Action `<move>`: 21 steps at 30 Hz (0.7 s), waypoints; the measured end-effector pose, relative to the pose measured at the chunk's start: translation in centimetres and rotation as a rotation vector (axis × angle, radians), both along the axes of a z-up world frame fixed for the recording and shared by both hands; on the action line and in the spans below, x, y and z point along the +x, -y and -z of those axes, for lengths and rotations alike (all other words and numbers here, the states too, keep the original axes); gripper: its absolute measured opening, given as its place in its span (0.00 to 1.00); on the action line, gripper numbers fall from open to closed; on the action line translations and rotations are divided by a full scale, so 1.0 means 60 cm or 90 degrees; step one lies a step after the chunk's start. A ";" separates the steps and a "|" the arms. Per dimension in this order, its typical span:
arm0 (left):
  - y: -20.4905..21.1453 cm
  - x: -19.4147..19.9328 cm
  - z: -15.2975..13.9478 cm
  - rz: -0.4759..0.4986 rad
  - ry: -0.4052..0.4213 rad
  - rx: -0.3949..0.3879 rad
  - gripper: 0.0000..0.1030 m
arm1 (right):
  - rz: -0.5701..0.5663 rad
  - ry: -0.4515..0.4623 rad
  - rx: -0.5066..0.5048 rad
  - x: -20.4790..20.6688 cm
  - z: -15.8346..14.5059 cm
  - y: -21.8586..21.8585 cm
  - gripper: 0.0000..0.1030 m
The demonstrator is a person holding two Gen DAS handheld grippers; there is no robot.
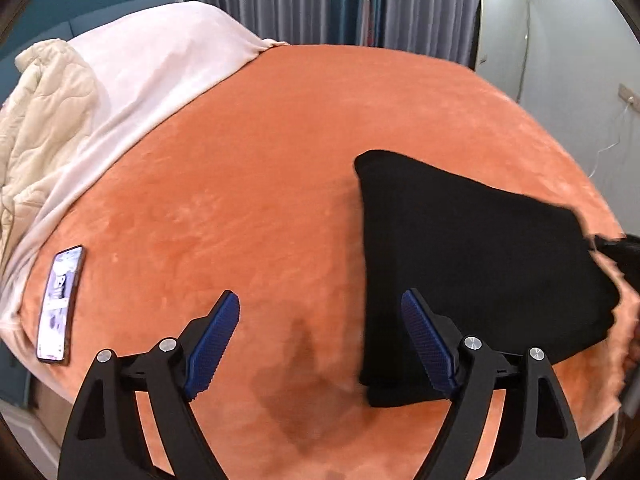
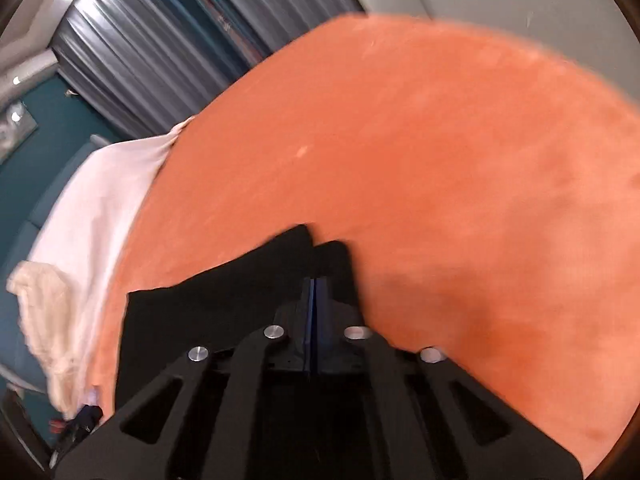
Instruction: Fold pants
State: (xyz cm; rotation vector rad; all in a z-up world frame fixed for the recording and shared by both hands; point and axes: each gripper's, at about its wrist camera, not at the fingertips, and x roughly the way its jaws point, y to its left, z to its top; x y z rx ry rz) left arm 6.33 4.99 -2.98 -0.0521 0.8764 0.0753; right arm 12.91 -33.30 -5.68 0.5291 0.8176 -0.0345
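The black pants point(image 1: 472, 264) lie folded in a compact bundle on the orange blanket point(image 1: 248, 168), right of centre in the left wrist view. My left gripper point(image 1: 320, 312) is open and empty, hovering just left of the pants, its right finger over their near edge. In the right wrist view the pants point(image 2: 224, 300) spread under and ahead of my right gripper point(image 2: 316, 284). Its blue pads are pressed together with the black cloth around them; whether cloth sits between them is hidden. The view is tilted and blurred.
A phone point(image 1: 60, 304) lies on the blanket's left edge. A pale pink sheet point(image 1: 132, 80) and a cream quilt point(image 1: 36, 128) cover the bed's far left. Grey curtains point(image 1: 304, 0) hang behind. A white wall with a cable point(image 1: 612, 136) is at right.
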 end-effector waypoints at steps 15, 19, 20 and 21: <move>0.006 0.013 0.027 0.020 -0.047 -0.036 0.85 | -0.063 -0.005 0.041 -0.051 0.010 -0.057 0.25; -0.015 0.033 0.056 0.048 -0.118 -0.212 0.85 | -0.018 0.013 0.024 -0.143 -0.021 -0.019 0.96; -0.023 0.040 0.069 0.044 -0.139 -0.275 0.85 | -0.026 0.010 0.025 -0.152 -0.025 -0.020 0.96; -0.027 0.044 0.077 0.040 -0.151 -0.310 0.85 | -0.034 0.005 0.037 -0.158 -0.016 -0.014 0.96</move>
